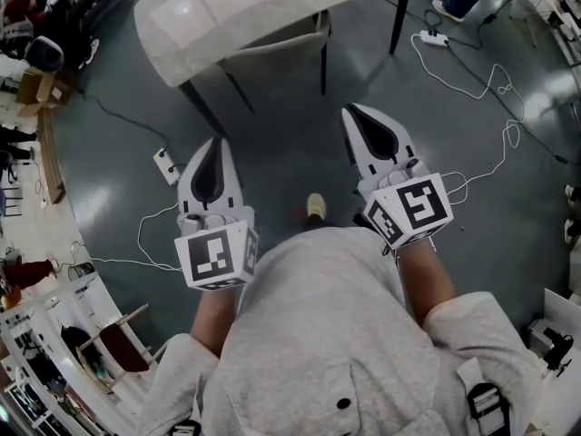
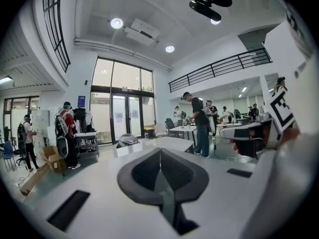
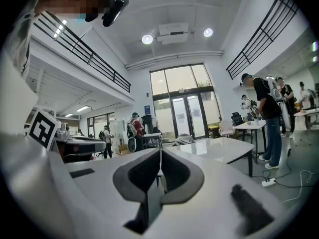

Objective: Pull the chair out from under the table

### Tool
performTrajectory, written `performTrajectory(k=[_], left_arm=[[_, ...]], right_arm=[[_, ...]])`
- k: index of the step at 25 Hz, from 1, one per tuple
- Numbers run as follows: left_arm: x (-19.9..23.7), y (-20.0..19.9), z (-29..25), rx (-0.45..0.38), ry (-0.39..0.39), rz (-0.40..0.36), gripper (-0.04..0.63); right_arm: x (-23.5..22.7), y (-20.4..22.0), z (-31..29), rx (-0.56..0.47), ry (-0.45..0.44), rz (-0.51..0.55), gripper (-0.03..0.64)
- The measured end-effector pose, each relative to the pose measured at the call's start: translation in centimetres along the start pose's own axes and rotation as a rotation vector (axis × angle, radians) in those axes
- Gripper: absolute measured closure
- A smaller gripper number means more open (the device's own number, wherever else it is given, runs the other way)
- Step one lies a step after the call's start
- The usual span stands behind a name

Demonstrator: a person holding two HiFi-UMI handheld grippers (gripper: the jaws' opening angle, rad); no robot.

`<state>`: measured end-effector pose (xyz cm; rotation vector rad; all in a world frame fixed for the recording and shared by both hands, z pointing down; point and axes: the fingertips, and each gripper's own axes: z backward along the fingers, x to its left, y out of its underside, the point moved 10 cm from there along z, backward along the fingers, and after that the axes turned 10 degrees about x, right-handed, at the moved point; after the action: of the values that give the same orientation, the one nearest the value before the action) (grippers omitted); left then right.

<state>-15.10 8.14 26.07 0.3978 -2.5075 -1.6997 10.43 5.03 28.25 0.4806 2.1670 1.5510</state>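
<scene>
The person's grey top [image 1: 336, 334] fills the near part of the head view. Both bare arms reach forward, side by side, and each holds a gripper out over the grey floor [image 1: 272, 153].

Each gripper has a cube near the wrist. The left cube [image 1: 216, 254] and the right cube [image 1: 410, 209] show black and white square shapes, not words. In the left gripper view, a blue sign [image 2: 81, 101] by the glass doors is too small to read.

The left gripper [image 1: 214, 153] has its jaws pressed together with nothing in them. The right gripper [image 1: 361, 121] is the same, closed and empty. Both point almost level, toward the table [image 1: 236, 7].

One shoe [image 1: 315, 205] shows on the floor between the grippers. A white power strip [image 1: 165, 164] lies just left of the left gripper, and a white cable [image 1: 490, 166] loops to the right.

The chair [image 1: 277, 48] sits farther off, pushed in under the near edge of the table. It is past both gripper tips and well apart from them, with neither gripper touching it.
</scene>
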Motion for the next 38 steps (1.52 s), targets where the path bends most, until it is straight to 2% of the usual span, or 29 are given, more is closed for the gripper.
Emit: performTrajectory(k=[11,21,30,38], left_arm=[[-1.7,-0.3,-3.1,0.012,-0.017,0.004,0.581],[-1.3,-0.7,-3.0,0.001,-0.030,-0.003,0.581],[0.5,-0.3,-5.0,0.018,0.000,0.006,0.581],[1.7,-1.3,-10.4,0.042,0.046,0.018,0.581]], right_arm=[[-3.6,-0.5,-1.8,0.012,-0.026,0.011,0.591],[-3.5,-0.8,-2.1,0.016,-0.027,0.022,0.592],[-2.8,-1.0,-4.6,0.041,-0.014,0.038,0.591],[-5.5,-1.6,-8.5,0.081,0.004,0.054,0.591]])
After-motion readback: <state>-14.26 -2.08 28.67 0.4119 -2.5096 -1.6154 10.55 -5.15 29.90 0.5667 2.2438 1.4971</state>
